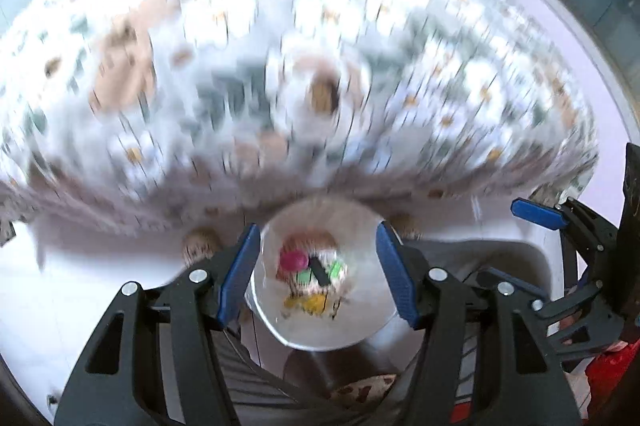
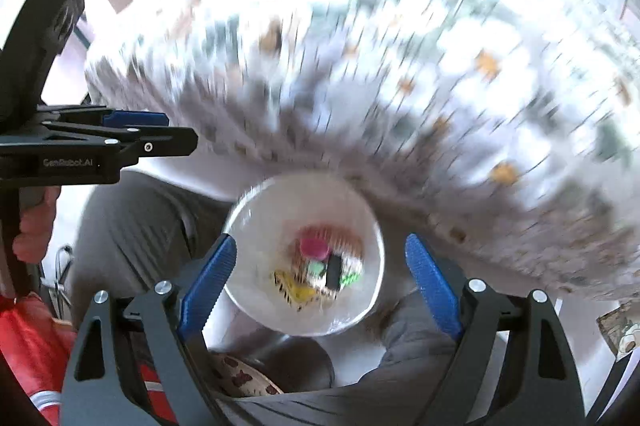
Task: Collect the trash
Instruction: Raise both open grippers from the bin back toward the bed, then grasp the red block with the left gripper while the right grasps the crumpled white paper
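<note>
Seemingly well along: white cup (image 1: 320,274) already holds colourful scraps (image 1: 310,276) just off the near edge of the floral tablecloth (image 1: 280,45), left gripper (image 1: 318,276) and right gripper (image 2: 316,274) both spread, pinching nothing; blur hides any remaining trash.

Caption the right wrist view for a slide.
Open right tool above a white bowl of colourful scraps, beside a blurred floral tablecloth; left tool at left.
</note>
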